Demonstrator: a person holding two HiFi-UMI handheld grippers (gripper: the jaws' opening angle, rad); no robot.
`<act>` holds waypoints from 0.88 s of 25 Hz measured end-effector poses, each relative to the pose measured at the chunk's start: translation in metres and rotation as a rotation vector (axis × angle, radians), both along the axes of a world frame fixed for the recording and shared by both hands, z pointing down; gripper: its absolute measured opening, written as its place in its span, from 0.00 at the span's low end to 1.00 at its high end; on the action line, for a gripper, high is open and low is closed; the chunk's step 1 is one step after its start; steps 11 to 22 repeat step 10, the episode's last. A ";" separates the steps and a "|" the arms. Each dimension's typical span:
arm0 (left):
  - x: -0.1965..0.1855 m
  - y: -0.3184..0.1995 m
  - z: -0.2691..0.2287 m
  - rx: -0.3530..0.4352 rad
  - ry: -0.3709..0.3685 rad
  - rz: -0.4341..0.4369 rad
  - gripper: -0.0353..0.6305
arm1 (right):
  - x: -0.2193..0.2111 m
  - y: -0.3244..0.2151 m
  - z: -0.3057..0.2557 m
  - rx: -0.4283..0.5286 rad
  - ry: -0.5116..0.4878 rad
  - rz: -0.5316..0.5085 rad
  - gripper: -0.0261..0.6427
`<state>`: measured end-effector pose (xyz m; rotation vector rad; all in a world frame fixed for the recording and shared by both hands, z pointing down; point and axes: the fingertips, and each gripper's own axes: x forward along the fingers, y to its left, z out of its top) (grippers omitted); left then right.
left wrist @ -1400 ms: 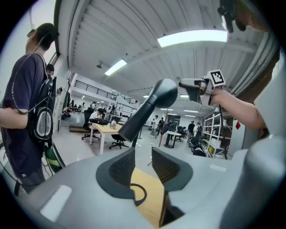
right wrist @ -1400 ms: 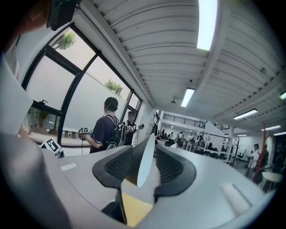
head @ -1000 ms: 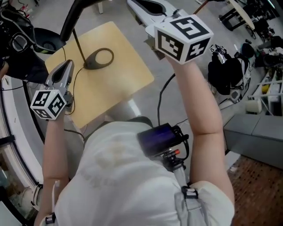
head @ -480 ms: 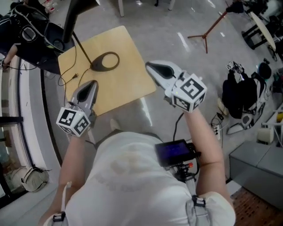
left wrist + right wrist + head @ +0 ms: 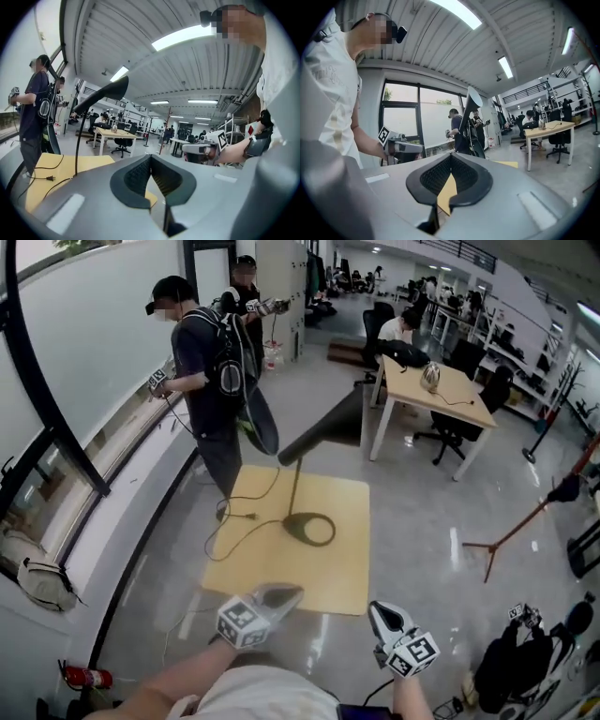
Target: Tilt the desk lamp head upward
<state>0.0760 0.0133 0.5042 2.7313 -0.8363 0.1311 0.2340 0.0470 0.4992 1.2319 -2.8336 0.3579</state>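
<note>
Left grey hand-held gripper (image 5: 292,590) is hovering over the near edge of a square light-wood table (image 5: 352,582), its jaws pressed together with nothing between them. Right grey hand-held gripper (image 5: 377,609) is hanging just off the table's near right corner, over the glossy grey floor (image 5: 422,521). Its jaws are likewise meeting tip to tip and holding nothing. Both are pointing roughly level toward the slim black desk lamp (image 5: 323,432) and staying well apart from it. That lamp is standing on the table, its flat ring-shaped base (image 5: 309,528) sitting toward the far half. A thin stem is rising from the base to a long head that is slanting. Its black cord (image 5: 230,531) is trailing off the table's left side. Two people in dark clothes (image 5: 202,362) are standing by the window beyond the table.
</note>
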 end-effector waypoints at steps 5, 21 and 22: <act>-0.017 0.011 0.012 -0.011 -0.007 -0.026 0.06 | -0.016 0.003 0.000 0.027 -0.029 -0.019 0.06; -0.020 0.018 0.016 -0.009 -0.010 -0.035 0.06 | -0.023 0.007 -0.004 0.037 -0.049 -0.034 0.06; -0.020 0.018 0.016 -0.009 -0.010 -0.035 0.06 | -0.023 0.007 -0.004 0.037 -0.049 -0.034 0.06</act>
